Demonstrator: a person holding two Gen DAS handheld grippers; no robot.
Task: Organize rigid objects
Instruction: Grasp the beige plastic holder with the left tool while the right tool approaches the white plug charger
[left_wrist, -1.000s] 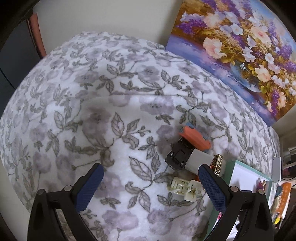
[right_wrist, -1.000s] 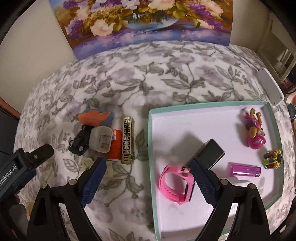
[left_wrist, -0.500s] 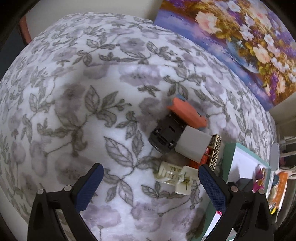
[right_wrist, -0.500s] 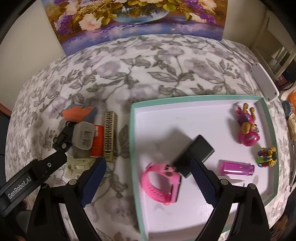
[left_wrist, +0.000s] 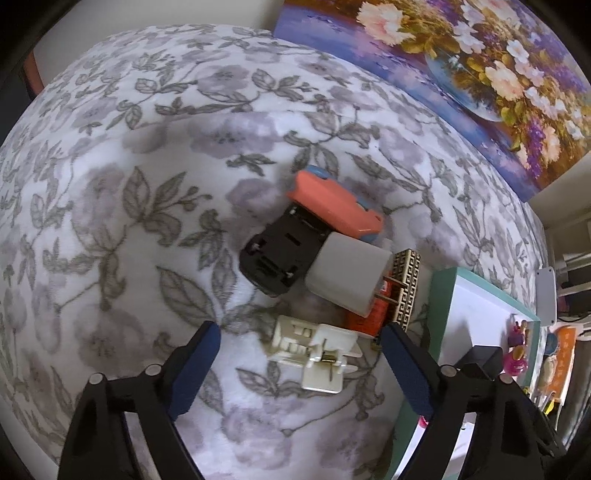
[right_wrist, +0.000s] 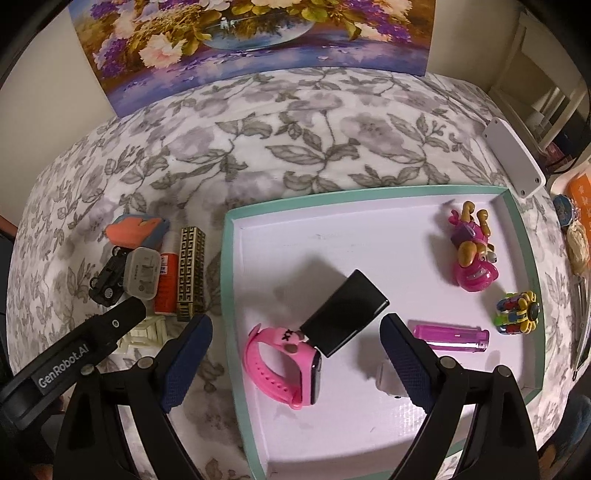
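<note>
Bed covered in a grey leaf-print blanket, floral painting propped at the far wall. Nearest the left gripper, jaws spread wide and holding nothing: a cream plastic clip lying flat between the fingertips' line, long axis running roughly left-right across the view, its squarer end toward the tray. Judged step: approach for a pick from the unsorted cluster; next move calls for descending and closing across the clip's narrow width without nudging its neighbours. Just beyond it, touching or nearly so: a white charger plug, an orange tube under the plug, a black toy car, a brass patterned bar with its long axis running near-to-far beside the tray, then a coral eraser-like block. Right gripper, also released and empty, hovers over the teal-rimmed tray, which already holds a pink watch, black box, pink lighter and pink toy figure; task looks roughly half done
</note>
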